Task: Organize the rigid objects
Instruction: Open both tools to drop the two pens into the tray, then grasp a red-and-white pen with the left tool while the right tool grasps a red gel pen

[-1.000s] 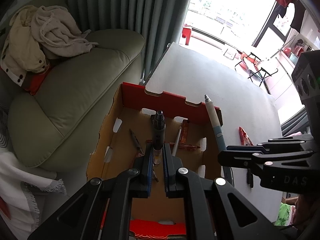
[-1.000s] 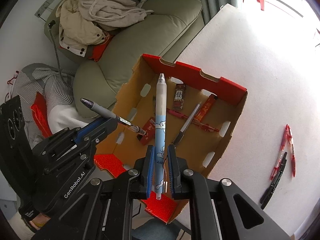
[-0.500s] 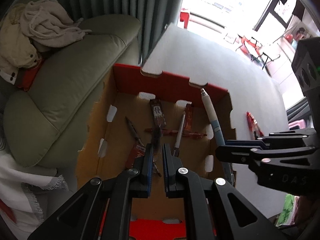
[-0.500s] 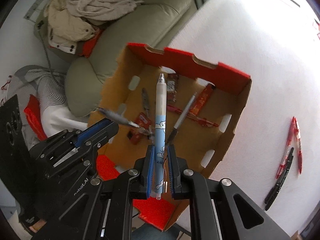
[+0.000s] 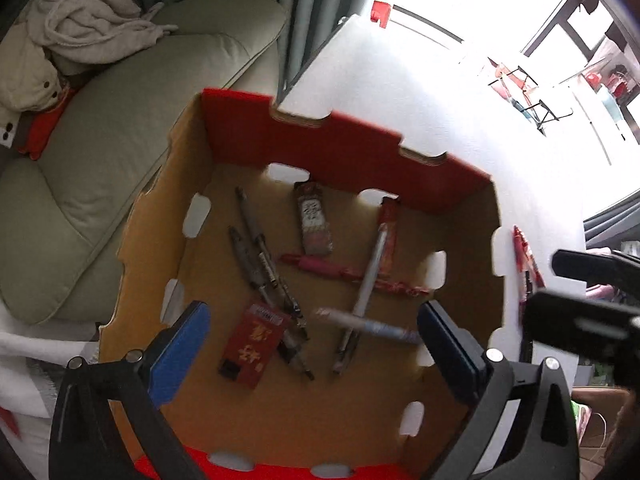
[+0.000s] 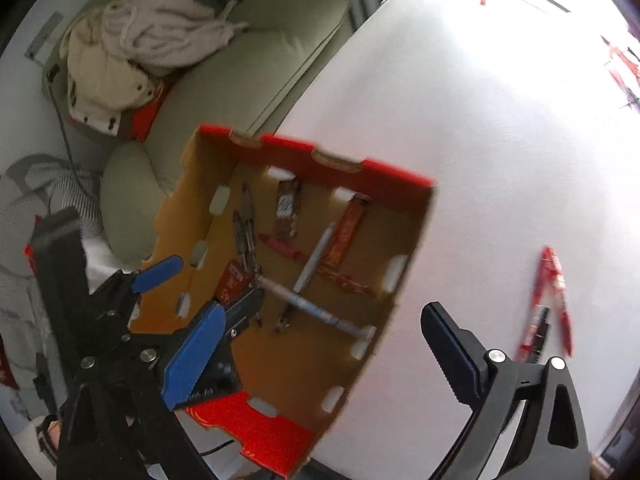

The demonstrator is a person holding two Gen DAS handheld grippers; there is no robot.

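White bench [image 6: 480,128] carries the cardboard box [image 5: 460,184]; both the left tool [image 5: 316,356] and right tool [image 6: 320,352] gape apart over the blue pen [image 5: 372,326] inside.

The blue pen [image 5: 368,326] inside the cardboard box [image 5: 344,148] smears with motion blur, its print unreadable. Right of the box, the red pens [image 6: 550,300] on the tabletop [image 6: 480,140] blur together, count unclear. The box's near wall is cut off by the frame's bottom edge.

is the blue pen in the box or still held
In the box: the blue pen lies across another pen on the box floor, and both grippers are open.
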